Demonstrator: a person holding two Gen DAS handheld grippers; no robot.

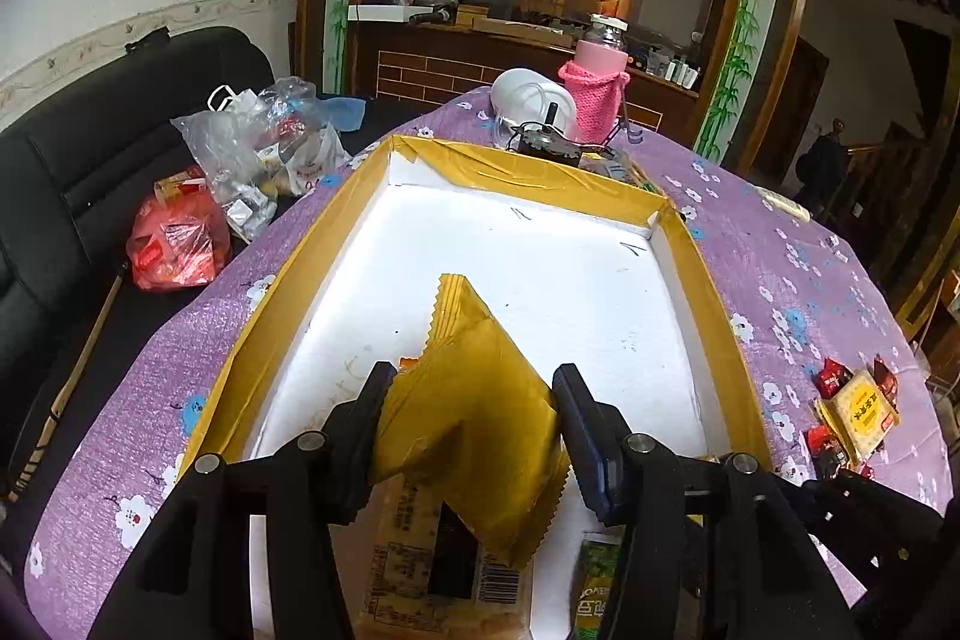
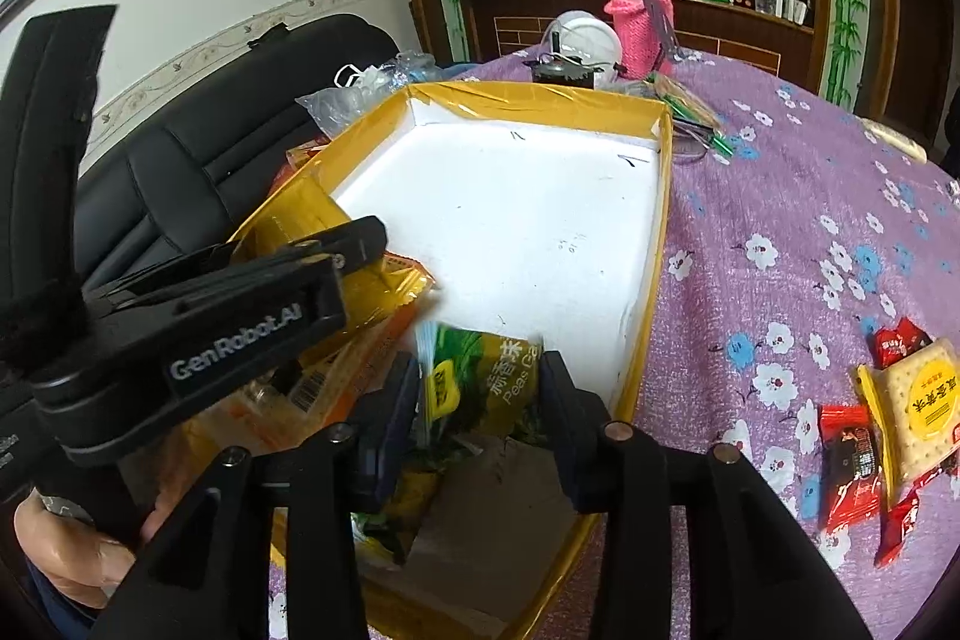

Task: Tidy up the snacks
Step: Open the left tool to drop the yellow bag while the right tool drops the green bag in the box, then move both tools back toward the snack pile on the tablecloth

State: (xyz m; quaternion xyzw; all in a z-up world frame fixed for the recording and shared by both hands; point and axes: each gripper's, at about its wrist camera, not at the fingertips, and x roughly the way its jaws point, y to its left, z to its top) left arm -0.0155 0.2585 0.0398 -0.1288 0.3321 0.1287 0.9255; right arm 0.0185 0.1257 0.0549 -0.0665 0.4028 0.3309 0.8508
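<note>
- The cracker pack [image 1: 420, 550] lying under the gold packet [image 1: 474, 430] runs off the bottom edge of the left wrist view; its small print is unreadable.
- The green pea packet [image 2: 480, 382] is smeared with blur at its left end, its lower part hidden behind the right gripper [image 2: 480, 394].
- The left gripper [image 2: 336, 250] covers the near left corner of the tray [image 2: 651, 244].
- Only part of a hand [image 2: 66, 544] shows, cut by the frame's corner.
- The plastic bags' [image 1: 264, 148] contents cannot be told.
</note>
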